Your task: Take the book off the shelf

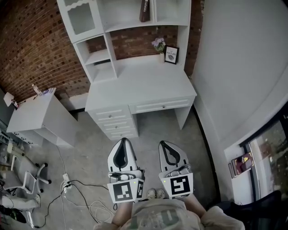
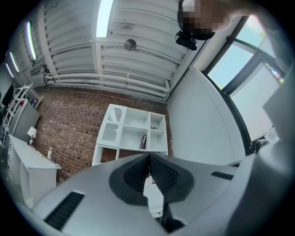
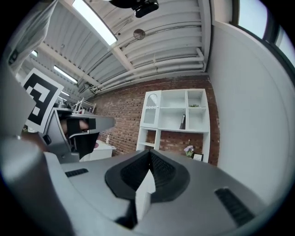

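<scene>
A dark book (image 1: pixel 144 11) stands nearly upright, long axis vertical and leaning a little, in an upper middle compartment of the white hutch shelf (image 1: pixel 130 21) above a white desk (image 1: pixel 139 83) against a brick wall. The person stands back from the desk, so the book lies well ahead of and above both grippers. The left gripper (image 1: pixel 122 140) and the right gripper (image 1: pixel 163 144) are held side by side, each with its jaws closed together on nothing. In the left gripper view the book sits just over the jaw tips (almost in line), while neither gripper looks clearly nearer. The reach probably calls for jaws opened across the spine.
</scene>
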Demonstrator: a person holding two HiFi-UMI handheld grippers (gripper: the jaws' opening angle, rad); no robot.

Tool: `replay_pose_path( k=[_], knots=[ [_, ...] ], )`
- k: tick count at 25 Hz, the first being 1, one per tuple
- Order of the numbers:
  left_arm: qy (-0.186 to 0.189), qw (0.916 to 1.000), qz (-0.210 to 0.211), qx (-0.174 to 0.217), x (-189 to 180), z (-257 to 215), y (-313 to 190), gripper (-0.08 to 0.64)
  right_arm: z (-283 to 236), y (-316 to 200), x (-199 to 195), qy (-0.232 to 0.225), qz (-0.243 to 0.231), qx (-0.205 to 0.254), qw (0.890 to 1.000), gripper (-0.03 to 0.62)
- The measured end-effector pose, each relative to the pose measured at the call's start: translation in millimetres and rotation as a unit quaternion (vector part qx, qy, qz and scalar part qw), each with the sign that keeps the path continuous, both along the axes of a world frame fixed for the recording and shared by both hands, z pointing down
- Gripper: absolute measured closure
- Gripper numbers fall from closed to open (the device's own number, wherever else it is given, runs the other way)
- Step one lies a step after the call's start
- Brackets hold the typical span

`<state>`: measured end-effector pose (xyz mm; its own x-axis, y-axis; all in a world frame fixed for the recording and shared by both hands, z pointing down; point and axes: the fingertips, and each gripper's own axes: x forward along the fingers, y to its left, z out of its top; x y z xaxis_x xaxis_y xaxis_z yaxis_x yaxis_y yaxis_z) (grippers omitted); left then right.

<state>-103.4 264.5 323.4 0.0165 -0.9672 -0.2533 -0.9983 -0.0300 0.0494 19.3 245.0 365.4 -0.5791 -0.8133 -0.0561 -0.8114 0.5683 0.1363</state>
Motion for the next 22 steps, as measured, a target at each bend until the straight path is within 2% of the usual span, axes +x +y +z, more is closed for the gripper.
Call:
replay_pose_path(
  k=[9, 12, 17, 22],
  knots=[
    [0.014, 0.9996, -0.020, 0.017, -40, -1, 8, 0.546, 7, 3, -28, 0.029, -0.018, -0.011, 0.999, 0.577],
    [0.013, 0.9992, -0.035, 0.016, -55, 9, 10, 0.546, 11, -6, -28, 0.044, 0.001, -0.003, 0.999, 0.577],
    [0.001, 0.9993, -0.032, 0.021, -67, 9, -8, 0.546, -2, -31, -15, 0.017, 0.032, 0.012, 0.999, 0.577],
    [-0.010, 0.9993, -0.016, 0.031, -68, 4, -51, 0.546, -8, -70, -7, 0.005, 0.058, 0.044, 0.997, 0.577]
  ],
)
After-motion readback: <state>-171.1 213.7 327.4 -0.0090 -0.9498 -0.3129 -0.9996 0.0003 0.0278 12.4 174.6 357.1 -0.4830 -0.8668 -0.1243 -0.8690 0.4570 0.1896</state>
